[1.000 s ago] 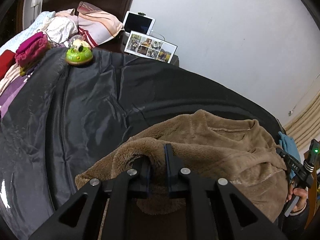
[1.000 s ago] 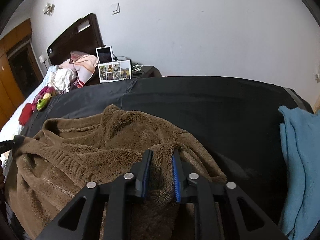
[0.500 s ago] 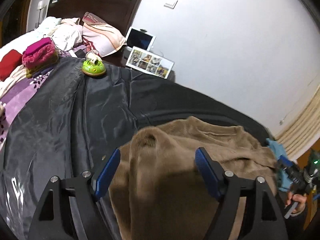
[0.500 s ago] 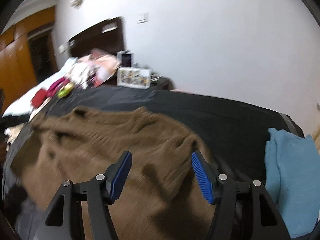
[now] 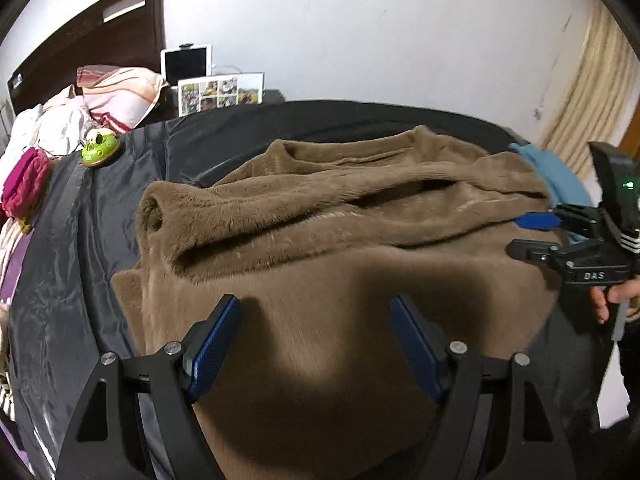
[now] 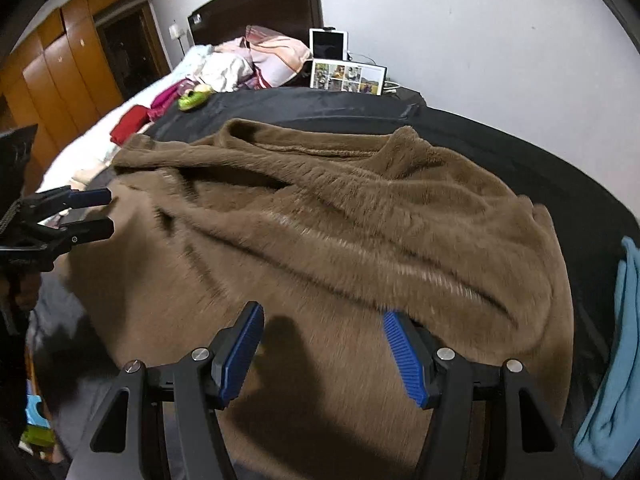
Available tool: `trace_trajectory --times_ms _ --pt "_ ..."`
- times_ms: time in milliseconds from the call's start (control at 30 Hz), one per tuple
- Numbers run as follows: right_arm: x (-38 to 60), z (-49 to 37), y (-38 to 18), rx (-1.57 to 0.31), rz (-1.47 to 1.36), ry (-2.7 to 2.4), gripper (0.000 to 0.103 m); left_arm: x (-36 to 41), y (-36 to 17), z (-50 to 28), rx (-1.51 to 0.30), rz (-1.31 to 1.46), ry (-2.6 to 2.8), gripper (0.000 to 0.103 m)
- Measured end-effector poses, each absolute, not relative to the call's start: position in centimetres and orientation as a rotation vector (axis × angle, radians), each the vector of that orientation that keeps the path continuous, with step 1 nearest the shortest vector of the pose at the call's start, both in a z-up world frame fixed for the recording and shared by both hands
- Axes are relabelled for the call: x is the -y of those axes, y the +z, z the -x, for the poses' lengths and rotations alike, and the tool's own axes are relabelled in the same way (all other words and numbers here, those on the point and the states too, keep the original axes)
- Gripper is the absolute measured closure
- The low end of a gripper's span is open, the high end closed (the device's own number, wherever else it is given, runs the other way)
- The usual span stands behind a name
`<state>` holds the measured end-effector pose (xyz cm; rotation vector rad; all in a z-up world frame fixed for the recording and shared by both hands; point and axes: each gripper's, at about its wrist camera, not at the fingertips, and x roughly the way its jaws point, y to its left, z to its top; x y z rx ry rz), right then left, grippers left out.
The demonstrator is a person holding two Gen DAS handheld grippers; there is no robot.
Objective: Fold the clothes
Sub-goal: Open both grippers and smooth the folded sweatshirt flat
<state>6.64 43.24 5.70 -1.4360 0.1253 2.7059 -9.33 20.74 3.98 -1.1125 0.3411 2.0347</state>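
Observation:
A brown fleece sweater (image 5: 328,240) (image 6: 344,220) lies spread on a black sheet (image 5: 100,220) (image 6: 500,148), its sleeves folded across the body and its collar toward the far wall. My left gripper (image 5: 316,320) hovers open over the near part of the sweater, nothing between its blue pads. My right gripper (image 6: 322,328) is also open above the sweater's lower part, empty. Each gripper shows in the other's view: the right gripper (image 5: 532,232) at the sweater's right edge, the left gripper (image 6: 92,216) at its left edge, both held in a person's hands.
A blue garment (image 6: 616,352) (image 5: 556,172) lies at the sheet's right side. A green toy (image 5: 100,148), pink and red folded clothes (image 6: 132,124), pillows (image 5: 116,92), a photo frame (image 6: 348,78) and a tablet (image 6: 330,44) sit near the headboard. Orange wardrobes (image 6: 60,60) stand at left.
Both grippers let go of the brown fleece, opened wide and drew back toward the near edge. The folded sleeves now lie across the sweater's body.

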Motion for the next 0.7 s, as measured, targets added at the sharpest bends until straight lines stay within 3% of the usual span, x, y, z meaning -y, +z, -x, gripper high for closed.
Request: trace_trajectory --times_ms 233,467,700 --pt "-45.4 -2.0 6.8 0.032 1.258 2.62 0.039 -23.6 3.7 13.9 -0.331 1.12 2.153 0.022" --pt "-48.7 0.8 6.1 -0.107 1.215 2.561 0.039 -24.4 3.4 17.9 -0.227 1.149 2.301 0.022" --pt "-50.5 2.0 3.1 -0.132 1.349 2.471 0.039 -24.1 -0.1 19.8 -0.26 1.255 2.332 0.022"
